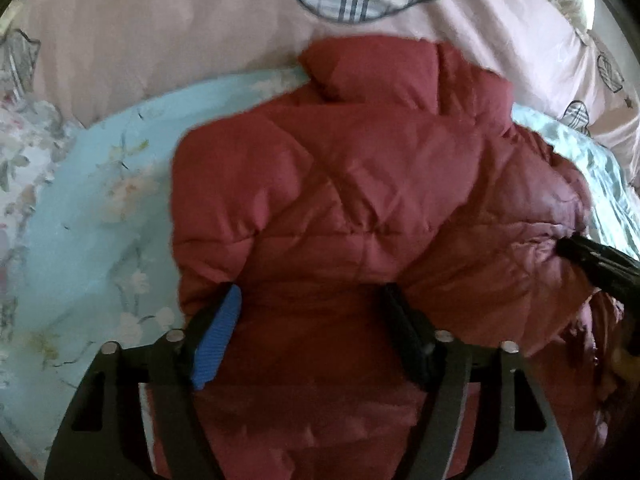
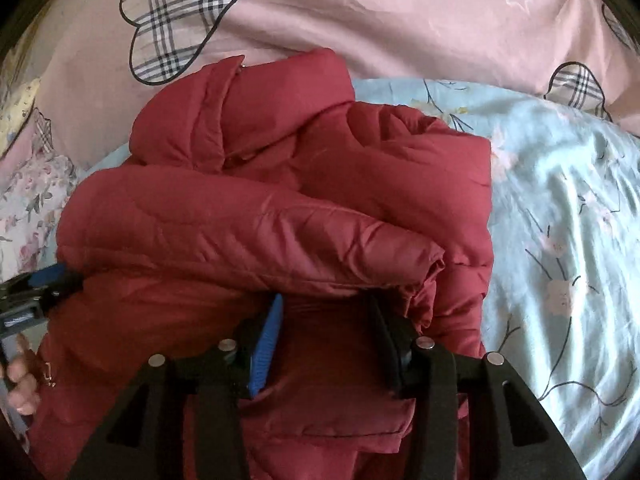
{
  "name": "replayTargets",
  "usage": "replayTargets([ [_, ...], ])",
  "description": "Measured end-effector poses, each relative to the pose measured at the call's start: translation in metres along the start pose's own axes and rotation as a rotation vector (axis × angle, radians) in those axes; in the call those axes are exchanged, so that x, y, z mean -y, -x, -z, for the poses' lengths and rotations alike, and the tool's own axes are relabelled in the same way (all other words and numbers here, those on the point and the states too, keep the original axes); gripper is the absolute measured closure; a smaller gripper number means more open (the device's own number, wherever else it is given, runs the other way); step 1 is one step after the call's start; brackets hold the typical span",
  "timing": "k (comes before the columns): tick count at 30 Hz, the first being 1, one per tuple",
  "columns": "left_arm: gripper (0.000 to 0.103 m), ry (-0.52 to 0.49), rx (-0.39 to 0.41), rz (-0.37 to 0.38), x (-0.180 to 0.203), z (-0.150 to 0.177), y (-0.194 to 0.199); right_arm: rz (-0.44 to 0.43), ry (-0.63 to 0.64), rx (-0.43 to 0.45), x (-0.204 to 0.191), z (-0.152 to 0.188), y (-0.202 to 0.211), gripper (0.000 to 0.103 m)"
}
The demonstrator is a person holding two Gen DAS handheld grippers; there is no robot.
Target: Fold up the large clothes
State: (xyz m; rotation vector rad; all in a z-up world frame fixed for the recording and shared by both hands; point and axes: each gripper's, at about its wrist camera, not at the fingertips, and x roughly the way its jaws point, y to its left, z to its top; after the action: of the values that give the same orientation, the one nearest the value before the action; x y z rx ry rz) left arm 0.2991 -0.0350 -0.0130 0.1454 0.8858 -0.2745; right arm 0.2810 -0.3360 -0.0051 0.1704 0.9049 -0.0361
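A dark red puffer jacket (image 1: 340, 184) lies on a pale blue floral sheet (image 1: 100, 208), collar toward the far side, sleeves folded across the body. My left gripper (image 1: 312, 296) is open, its fingers spread over the jacket's near part with red fabric between them. My right gripper (image 2: 326, 304) is open too, its fingers set under the folded sleeve (image 2: 248, 232) with jacket fabric between them. The right gripper's tip (image 1: 600, 260) shows at the jacket's right side in the left wrist view; the left gripper (image 2: 36, 288) shows at the left edge of the right wrist view.
A pink duvet (image 2: 380, 20) with plaid hearts lies behind the jacket. The blue sheet (image 2: 560, 220) extends to the right. A floral cloth (image 1: 24, 152) lies at the left. A hand (image 2: 20, 380) holds the left gripper.
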Motion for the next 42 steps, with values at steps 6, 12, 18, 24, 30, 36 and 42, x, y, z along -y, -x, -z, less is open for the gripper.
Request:
replayTargets([
  [6,0.039,-0.008,0.024,-0.002,0.003,-0.005,0.008,0.014,0.008,-0.006,0.000,0.003,0.001,0.058],
  [12,0.035,0.008,-0.038,0.006,-0.002,0.001,-0.019,0.008,-0.004,0.033,-0.005,0.001,0.028,0.056],
  [18,0.034,0.023,-0.039,0.016,-0.005,0.001,-0.020,0.014,-0.041,-0.032,0.012,0.010,0.010,0.057],
  [24,0.034,0.038,-0.037,0.034,-0.013,0.011,-0.018,0.014,-0.050,-0.037,0.014,0.013,0.005,0.057],
  [30,0.032,0.050,-0.043,0.022,-0.010,0.010,-0.025,0.010,-0.053,-0.042,0.015,0.012,0.003,0.057],
  [36,0.032,0.071,-0.050,0.042,-0.014,0.011,-0.011,-0.031,-0.114,-0.049,0.023,0.007,0.021,0.052],
  [42,0.032,0.171,-0.051,0.090,-0.036,0.027,0.019,-0.065,-0.119,-0.038,0.024,0.021,0.058,0.048],
])
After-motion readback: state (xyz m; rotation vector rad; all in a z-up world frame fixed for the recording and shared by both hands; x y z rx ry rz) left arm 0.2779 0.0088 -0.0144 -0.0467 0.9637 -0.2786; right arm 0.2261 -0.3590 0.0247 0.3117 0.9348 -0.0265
